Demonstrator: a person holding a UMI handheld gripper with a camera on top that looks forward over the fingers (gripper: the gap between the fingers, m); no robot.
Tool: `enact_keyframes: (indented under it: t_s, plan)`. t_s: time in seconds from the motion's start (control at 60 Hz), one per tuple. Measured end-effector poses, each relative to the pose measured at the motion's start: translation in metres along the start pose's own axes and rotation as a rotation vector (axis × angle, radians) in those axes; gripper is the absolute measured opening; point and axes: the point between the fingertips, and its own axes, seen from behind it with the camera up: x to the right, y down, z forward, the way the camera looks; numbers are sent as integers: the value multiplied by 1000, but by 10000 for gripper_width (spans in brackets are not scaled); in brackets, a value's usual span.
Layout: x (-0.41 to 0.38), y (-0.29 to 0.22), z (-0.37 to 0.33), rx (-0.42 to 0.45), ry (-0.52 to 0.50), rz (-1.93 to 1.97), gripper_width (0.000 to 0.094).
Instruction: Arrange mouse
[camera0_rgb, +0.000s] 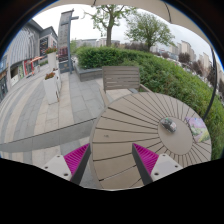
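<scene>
The scene is outdoors, on a paved terrace, and the round slatted bench (140, 135) serves as the landmark. Well to the left of the bench, paving slabs (40, 110) run back toward a pale planter box (51, 86) and building fronts. Behind the bench stands a wooden chair (122, 78), and beyond that a green hedge (150, 65), trees and distant blocks under a bright sky. The tongs (110, 160) hover over the near edge of the bench, their two pink-padded fingers (76, 157) spread apart with nothing but bare slats between them. On the right part of the bench lies a small grey rounded object, probably the mouse (168, 125), well ahead of the tongs and off to their right; it is too small to be sure. The task seems to be at the approach step, with nothing gripped yet. The next move likely calls for swinging the tongs rightward and forward until the mouse sits between the fingers, then closing gently on its sides.
</scene>
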Motion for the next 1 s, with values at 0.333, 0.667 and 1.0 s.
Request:
enact_keyframes:
  t_s: [0.333,0.667,1.0]
  plan:
    - [96,-1,17,34,131,78,851]
    - [224,24,28,51,322,178,854]
    - [280,13,77,129,340,202,854]
